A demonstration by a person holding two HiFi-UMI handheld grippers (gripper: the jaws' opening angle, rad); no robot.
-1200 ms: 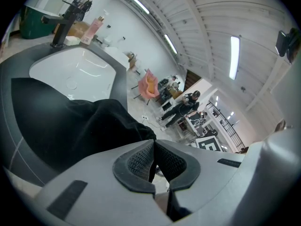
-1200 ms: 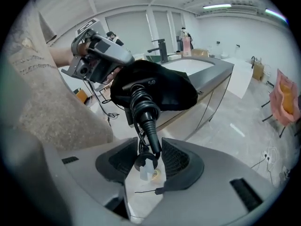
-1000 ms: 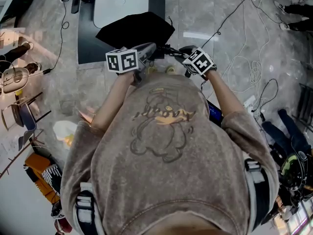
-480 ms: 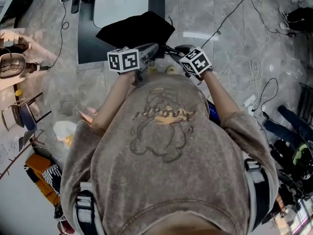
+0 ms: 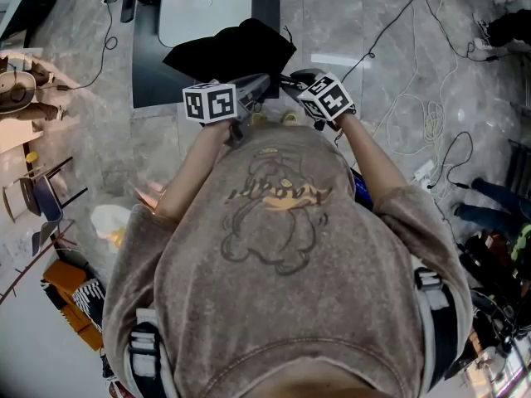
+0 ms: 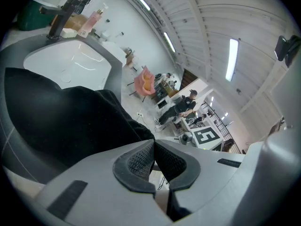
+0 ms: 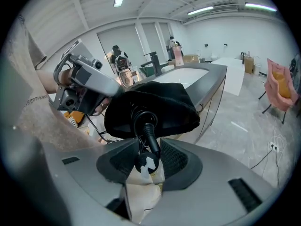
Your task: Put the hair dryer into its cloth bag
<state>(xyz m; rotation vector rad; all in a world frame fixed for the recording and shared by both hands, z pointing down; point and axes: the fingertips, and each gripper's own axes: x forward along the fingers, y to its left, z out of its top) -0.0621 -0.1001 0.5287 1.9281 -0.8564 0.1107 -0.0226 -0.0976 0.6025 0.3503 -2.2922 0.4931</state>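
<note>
The black cloth bag (image 5: pixel 236 48) lies at the edge of the counter (image 5: pixel 149 73), just beside the sink (image 5: pixel 203 7). The left gripper (image 6: pixel 154 147) is clamped tight on the bag's rim. The right gripper (image 7: pixel 149 163) grasps the end of the hair dryer's cord (image 7: pixel 150 135) — it runs into the bag's mouth, the dryer's body hidden

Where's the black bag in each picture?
Head view: the black bag is at the top middle, just below the white sink.
Left gripper view: the bag fills the left side, down to the jaws.
Right gripper view: the bag is in the centre, above the jaws.
Shared landmark: the sink behind the bag.
</note>
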